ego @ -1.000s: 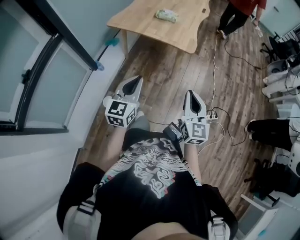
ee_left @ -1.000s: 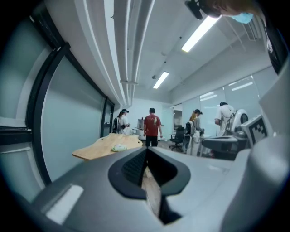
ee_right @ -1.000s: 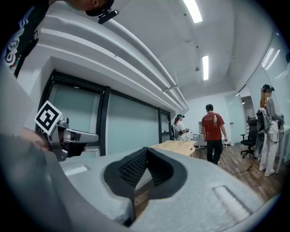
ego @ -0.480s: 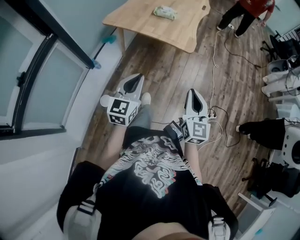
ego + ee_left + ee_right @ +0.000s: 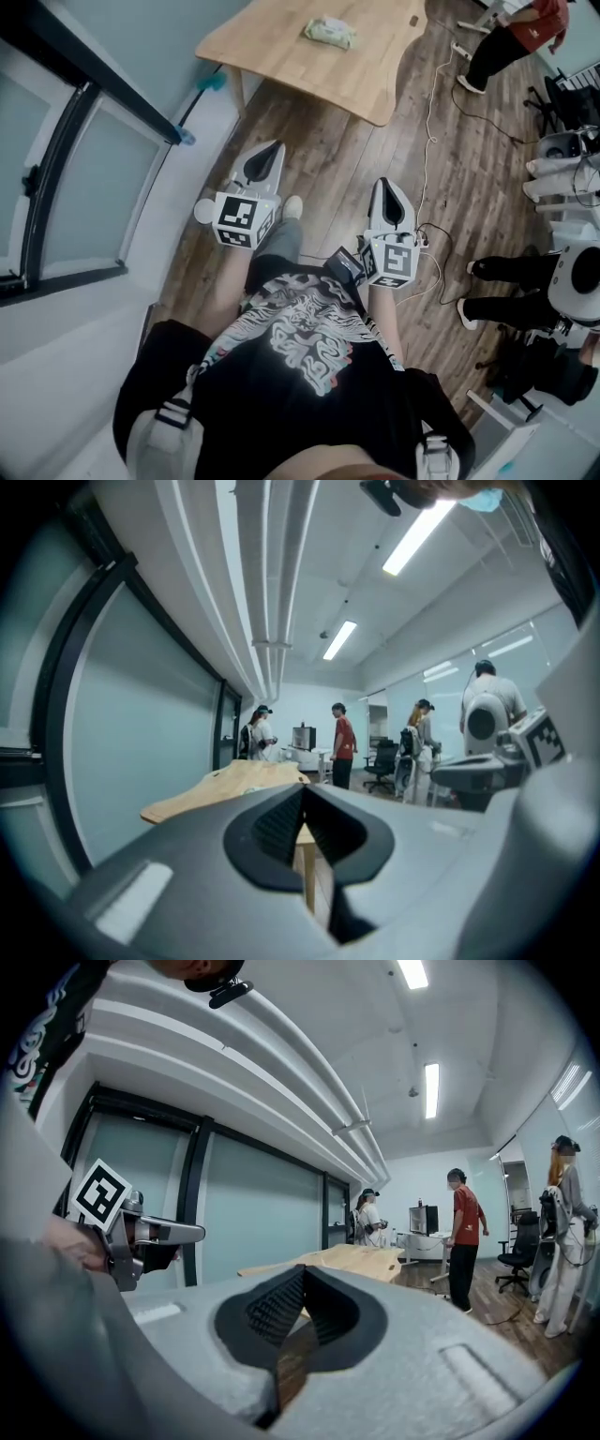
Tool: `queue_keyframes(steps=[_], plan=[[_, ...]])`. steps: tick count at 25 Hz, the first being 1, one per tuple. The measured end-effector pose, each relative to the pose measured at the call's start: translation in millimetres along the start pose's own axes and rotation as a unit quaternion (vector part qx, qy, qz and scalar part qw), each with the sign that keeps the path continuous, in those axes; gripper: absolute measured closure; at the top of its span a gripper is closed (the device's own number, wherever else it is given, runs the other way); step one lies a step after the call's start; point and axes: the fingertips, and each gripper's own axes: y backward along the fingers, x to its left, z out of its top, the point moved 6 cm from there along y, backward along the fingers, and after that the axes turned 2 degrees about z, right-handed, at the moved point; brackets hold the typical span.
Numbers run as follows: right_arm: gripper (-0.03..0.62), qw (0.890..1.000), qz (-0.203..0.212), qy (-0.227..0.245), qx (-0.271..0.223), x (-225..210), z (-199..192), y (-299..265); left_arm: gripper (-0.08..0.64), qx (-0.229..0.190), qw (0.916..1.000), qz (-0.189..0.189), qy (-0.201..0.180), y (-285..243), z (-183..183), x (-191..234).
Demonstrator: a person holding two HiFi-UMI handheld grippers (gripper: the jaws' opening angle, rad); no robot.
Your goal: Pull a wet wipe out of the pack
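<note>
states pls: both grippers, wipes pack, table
left gripper: jaws together, nothing between them, held above the floor short of the table.
right gripper: jaws together, empty, alongside the left one.
wet wipe pack: lying on the table, untouched, well away from both grippers; whether its flap is open is too small to tell.
table: standing upright, pack on top.

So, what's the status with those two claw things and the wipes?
Left gripper shut, empty. Right gripper shut, empty. Wet wipe pack on the wooden table ahead, untouched, well beyond both. Floor between; cable lies off right.
</note>
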Motion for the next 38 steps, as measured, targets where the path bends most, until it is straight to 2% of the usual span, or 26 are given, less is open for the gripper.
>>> queue_keyframes(steps=[9,21,29,38], plan=[[0.594,1.000,-0.012,-0.014,0.018,-41,6,-96,0.574,0.012,0.9998,-0.013,0.000,-106,12,48],[0.594,0.999,0.012,-0.020,0.031,-63,9,-212,0.574,0.035,0.9993,-0.006,0.008,-204,12,115],[0.594,0.999,0.004,-0.018,0.037,-78,7,-270,0.574,0.041,0.9990,-0.016,0.012,-254,7,146],[0.594,0.998,-0.011,-0.021,0.050,-84,2,-291,0.574,0.045,0.9986,-0.022,0.015,-279,2,164]])
